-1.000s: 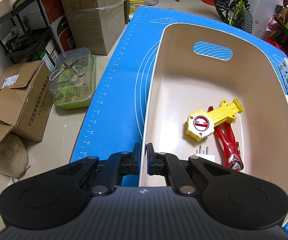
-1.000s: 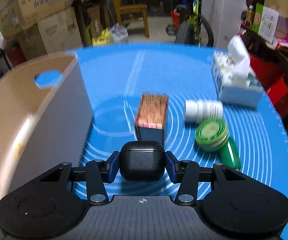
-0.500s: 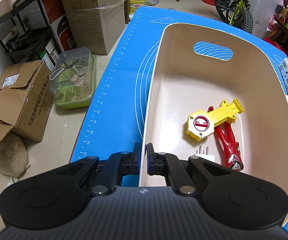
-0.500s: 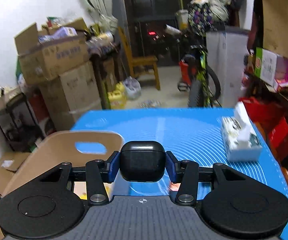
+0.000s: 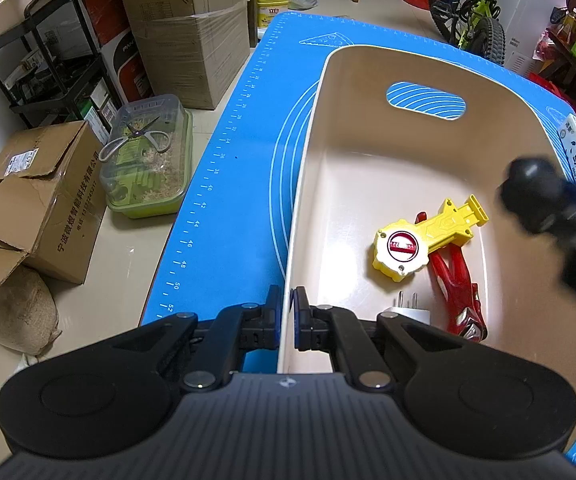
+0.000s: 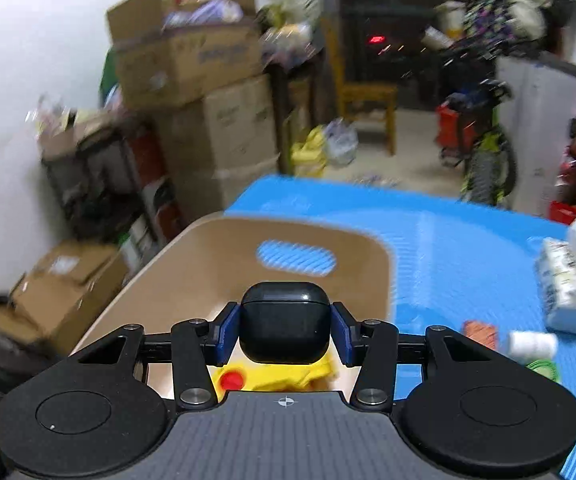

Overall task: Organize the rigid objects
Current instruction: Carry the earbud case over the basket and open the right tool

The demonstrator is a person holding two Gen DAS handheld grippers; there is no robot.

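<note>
— Pinching anything, the left gripper [image 5: 286, 312]?
— Yes, the near rim of the beige plastic bin [image 5: 307, 152], lower centre.
— And the right gripper [image 6: 286, 330]?
— Clamped on a black rounded earbud case [image 6: 285, 328], mid-frame above the bin.

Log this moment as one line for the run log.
left gripper: shut on bin wall | right gripper: holds black case over bin | case not yet released

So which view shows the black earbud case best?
The right wrist view: the black earbud case sits sharp and centred, clamped in the right gripper. The left wrist view shows it only as a dark blur over the bin.
</note>
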